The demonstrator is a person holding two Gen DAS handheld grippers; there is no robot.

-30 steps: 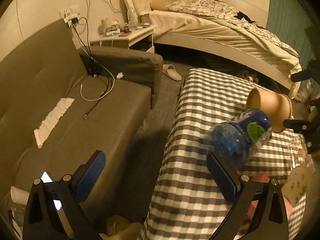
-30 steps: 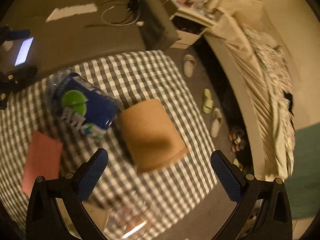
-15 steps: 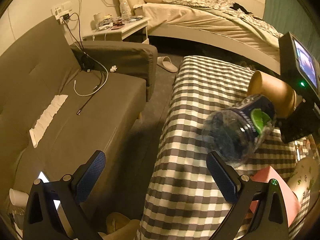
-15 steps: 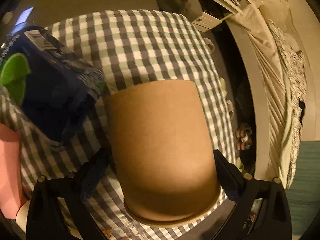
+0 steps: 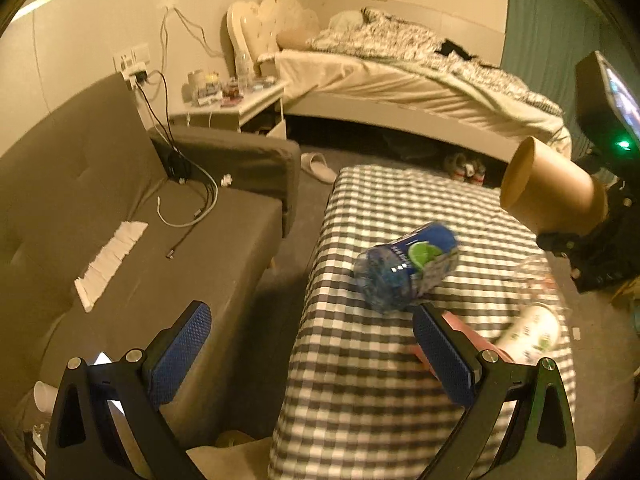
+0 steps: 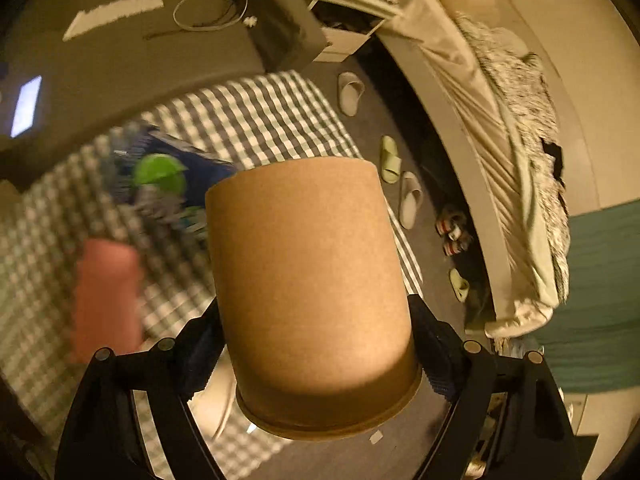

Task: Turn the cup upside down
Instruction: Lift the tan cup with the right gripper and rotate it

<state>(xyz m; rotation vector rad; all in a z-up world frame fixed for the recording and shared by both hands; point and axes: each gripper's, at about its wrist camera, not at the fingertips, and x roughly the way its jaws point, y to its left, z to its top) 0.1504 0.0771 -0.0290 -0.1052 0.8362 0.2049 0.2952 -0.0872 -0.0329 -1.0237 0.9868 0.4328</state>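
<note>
A brown paper cup (image 6: 312,292) is clamped between the fingers of my right gripper (image 6: 316,348), near its rim, with its base pointing away from the camera. It hangs in the air above the checkered table (image 6: 256,108). In the left wrist view the cup (image 5: 552,196) shows lying on its side in the air at the right, above the table (image 5: 400,368), held by the right gripper (image 5: 576,236). My left gripper (image 5: 312,356) is open and empty over the table's near left edge.
A blue plastic bottle (image 5: 408,264) lies on its side mid-table. A pink item (image 6: 106,296) and a white patterned cup (image 5: 528,336) lie on the table. A grey sofa (image 5: 132,216) stands left, a bed (image 5: 400,80) behind, slippers (image 6: 390,160) on the floor.
My right gripper closed in on the brown cup, shut on it and lifted it off the table. The left gripper drew back and stayed open.
</note>
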